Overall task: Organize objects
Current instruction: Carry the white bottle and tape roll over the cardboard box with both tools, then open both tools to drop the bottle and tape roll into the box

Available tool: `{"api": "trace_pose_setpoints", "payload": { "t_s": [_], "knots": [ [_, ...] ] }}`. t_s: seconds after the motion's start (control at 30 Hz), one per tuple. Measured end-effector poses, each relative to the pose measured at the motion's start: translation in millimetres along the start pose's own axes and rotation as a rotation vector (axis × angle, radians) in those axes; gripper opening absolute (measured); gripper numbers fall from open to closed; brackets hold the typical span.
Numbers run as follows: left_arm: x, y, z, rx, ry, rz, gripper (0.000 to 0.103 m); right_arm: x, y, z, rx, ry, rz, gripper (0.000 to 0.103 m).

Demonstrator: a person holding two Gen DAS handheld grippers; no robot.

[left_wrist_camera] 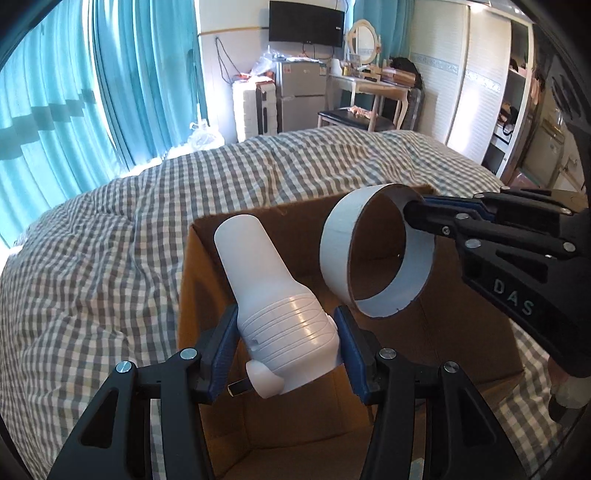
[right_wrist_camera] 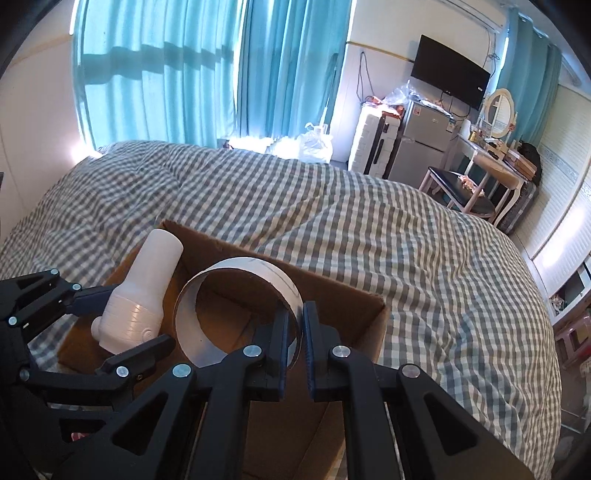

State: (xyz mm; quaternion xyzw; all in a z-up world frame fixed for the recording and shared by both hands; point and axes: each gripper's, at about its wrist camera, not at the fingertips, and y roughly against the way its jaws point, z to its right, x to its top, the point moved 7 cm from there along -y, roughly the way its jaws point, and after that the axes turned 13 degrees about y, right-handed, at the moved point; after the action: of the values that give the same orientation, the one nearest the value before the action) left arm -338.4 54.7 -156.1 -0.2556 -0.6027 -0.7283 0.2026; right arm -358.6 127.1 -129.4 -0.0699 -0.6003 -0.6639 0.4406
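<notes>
1. At the far left, long turquoise curtains point(left_wrist_camera: 92, 92) hang before a bright window.
2. A bed with a grey-and-white checked cover point(left_wrist_camera: 110, 240) fills the middle of both views.
3. An open brown cardboard box point(left_wrist_camera: 192, 280) stands on this cover, with its flaps up and its inside in shadow.
4. The left gripper point(left_wrist_camera: 286, 334), black with blue pads, pinches a white plastic device with a ribbed body and a smooth round neck point(left_wrist_camera: 273, 291). The 2 pads press on the ribbed body from both sides, and the neck points up and away. The device hangs over the left part of the box opening and touches no wall of it, as far as I can see.
5. A small round knob and a dark metal pin stick out at the lower end of the device.
6. The right gripper point(right_wrist_camera: 293, 328) is pressed together on the thin wall of a wide ring of brown cardboard with a pale grey outside point(right_wrist_camera: 221, 273). 1 pad is inside the ring and 1 is outside. The ring hangs over the right part of the box, just beside the white device but apart from it.
7. Behind the bed stand a small silver fridge point(left_wrist_camera: 301, 96), a black television point(left_wrist_camera: 306, 22) on the wall, and a pale dressing table with an oval mirror point(left_wrist_camera: 364, 38).
8. At the far right is a white wardrobe with sliding doors point(left_wrist_camera: 476, 85).
</notes>
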Motion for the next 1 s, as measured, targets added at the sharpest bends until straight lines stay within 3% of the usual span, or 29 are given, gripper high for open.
{"api": "trace_pose_setpoints", "payload": {
  "t_s": [0.27,0.33,0.37,0.4,0.47,0.5,0.7,0.83,1.0],
  "knots": [
    [-5,5,9,-0.029,-0.022,0.033,0.054,-20,0,-5,-0.012,0.011,-0.018,0.007],
    [-5,13,12,-0.061,-0.016,0.041,0.06,-25,2,-6,-0.007,0.003,-0.031,0.008],
    [-5,16,12,-0.071,-0.015,0.04,0.072,-27,5,-5,-0.005,-0.007,-0.033,0.01],
    [-7,21,12,-0.076,-0.017,0.043,0.083,-28,8,-4,-0.002,-0.012,-0.034,0.013],
    [-9,28,14,-0.062,-0.033,0.054,0.088,-31,15,-3,0.003,-0.027,-0.035,0.049],
    [-10,31,14,-0.051,-0.044,0.061,0.088,-33,20,-2,-0.004,-0.033,-0.035,0.056],
    [-20,62,10,-0.031,-0.034,0.061,0.089,-35,63,6,-0.027,-0.053,0.011,0.066],
    [-20,103,8,-0.026,-0.014,0.109,0.092,-29,114,14,-0.03,-0.096,0.097,0.082],
    [-22,159,7,-0.011,-0.003,0.174,0.096,-23,182,15,-0.071,-0.1,0.187,0.084]
  ]
}}
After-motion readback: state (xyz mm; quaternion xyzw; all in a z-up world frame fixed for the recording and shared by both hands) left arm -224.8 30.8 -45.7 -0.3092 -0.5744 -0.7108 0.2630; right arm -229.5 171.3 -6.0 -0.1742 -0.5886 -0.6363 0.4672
